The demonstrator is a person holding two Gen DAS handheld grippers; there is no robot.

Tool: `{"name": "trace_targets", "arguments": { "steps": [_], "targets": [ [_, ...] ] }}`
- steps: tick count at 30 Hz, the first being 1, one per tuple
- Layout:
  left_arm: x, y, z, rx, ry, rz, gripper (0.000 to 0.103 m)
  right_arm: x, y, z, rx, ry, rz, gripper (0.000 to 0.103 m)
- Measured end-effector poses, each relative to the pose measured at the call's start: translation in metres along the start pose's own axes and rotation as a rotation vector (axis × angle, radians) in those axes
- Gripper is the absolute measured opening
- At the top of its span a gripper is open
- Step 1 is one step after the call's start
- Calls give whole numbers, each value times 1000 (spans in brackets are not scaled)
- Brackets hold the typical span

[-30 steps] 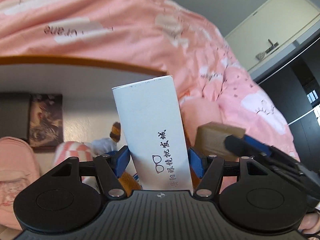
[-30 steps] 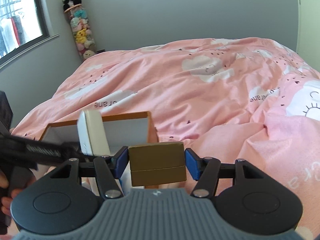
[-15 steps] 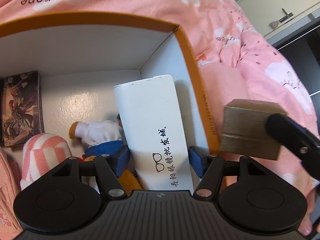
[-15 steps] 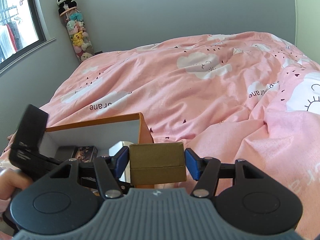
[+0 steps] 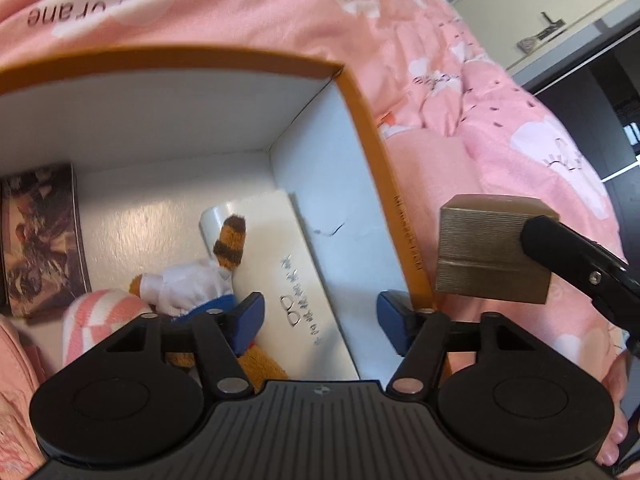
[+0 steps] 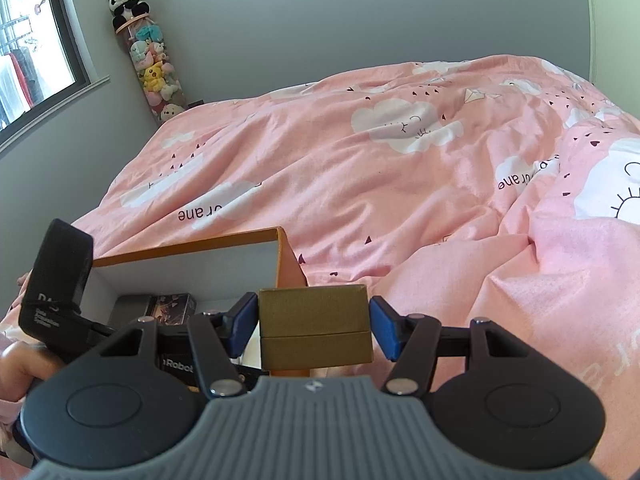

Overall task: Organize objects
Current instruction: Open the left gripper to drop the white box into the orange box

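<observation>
**White case dropped into box, gold box not yet in**

Since a second ago the white case [image 5: 276, 264] has left the left gripper [image 5: 320, 316] and now lies flat on the box floor, against the right inner wall. Before it stood upright, pinched between the blue pads. Left jaws now stand wide with nothing pressed between them; the case shows below, between the fingers but clear of them.

Box [image 5: 360, 120]: orange rim, white inside, sits on the pink duvet [image 5: 460, 100]. Inside it: plush toy [image 5: 188, 280] lying partly on the case's left edge, its striped tail over the case; pink-white striped item [image 5: 104, 312] at lower left; picture box [image 5: 40, 236] against the left side. These crowd the floor left of the case.

Right gripper [image 6: 314, 326] holds the gold box [image 6: 314, 326] squarely between its blue pads, same as a second ago. Gold box hangs outside the box, just past the right wall, over the duvet. Left wrist view shows it too, right of the orange rim. A hand [image 6: 16, 368] on the left gripper's handle shows at the left edge of the right wrist view.

Background: grey wall, window [image 6: 32, 40], tube of plush toys with a panda [image 6: 128, 4] on top.
</observation>
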State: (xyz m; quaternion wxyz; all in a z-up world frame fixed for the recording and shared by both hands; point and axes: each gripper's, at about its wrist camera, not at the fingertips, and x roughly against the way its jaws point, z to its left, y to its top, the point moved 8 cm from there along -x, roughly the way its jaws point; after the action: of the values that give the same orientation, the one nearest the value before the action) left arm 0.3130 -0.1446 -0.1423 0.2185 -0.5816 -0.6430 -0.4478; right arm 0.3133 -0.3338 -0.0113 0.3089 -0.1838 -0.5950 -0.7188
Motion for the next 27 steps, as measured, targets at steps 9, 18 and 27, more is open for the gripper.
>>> {"name": "trace_targets", "arguments": {
  "steps": [9,18,27],
  "targets": [
    [53,27,28,21,120,-178,70,2,20,25,1,92,-20,62],
    [81,31,58,56,228,-284,70,-41,30,77,83,138,16,62],
    [92,21,73,33,318,-352,70,-98,20,98,185,3,71,62]
  ]
}}
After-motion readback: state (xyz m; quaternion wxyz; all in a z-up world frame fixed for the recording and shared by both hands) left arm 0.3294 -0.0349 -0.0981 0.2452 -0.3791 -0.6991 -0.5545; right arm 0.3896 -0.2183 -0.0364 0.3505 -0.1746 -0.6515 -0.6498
